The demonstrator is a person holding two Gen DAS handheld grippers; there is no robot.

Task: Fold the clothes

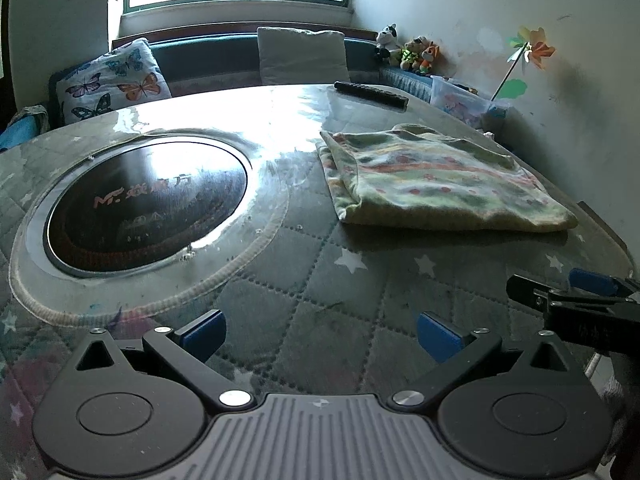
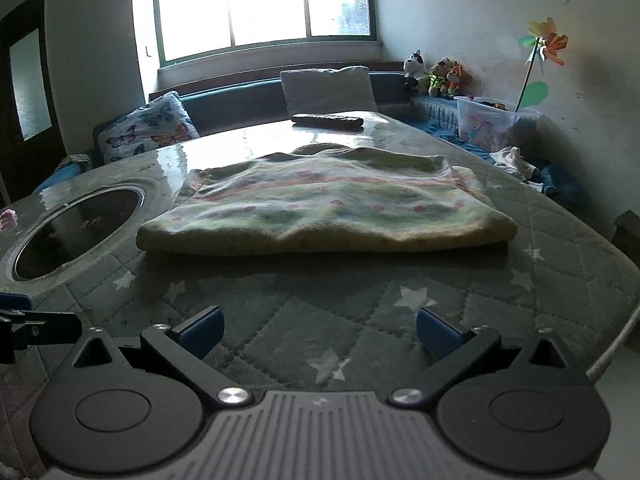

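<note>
The folded fleece garment (image 2: 326,210) lies flat on the quilted worktop (image 2: 360,344); both the left gripper (image 1: 320,334) and the right gripper (image 2: 320,330) hang back with jaws wide and empty, suggesting folding is done.

This is a lived-in family room in a home, centred on a table (image 2: 560,280) under a quilted star-print cover, with a round induction hob (image 1: 148,208) set into its top. Behind the table, a cushioned bench (image 2: 240,100) runs below a window (image 2: 264,4) and carries a butterfly pillow (image 1: 112,80). Soft toys (image 2: 440,72) sit at the bench's far corner, and beside the table stand a paper pinwheel (image 2: 546,42) and a plastic box (image 2: 492,124).
</note>
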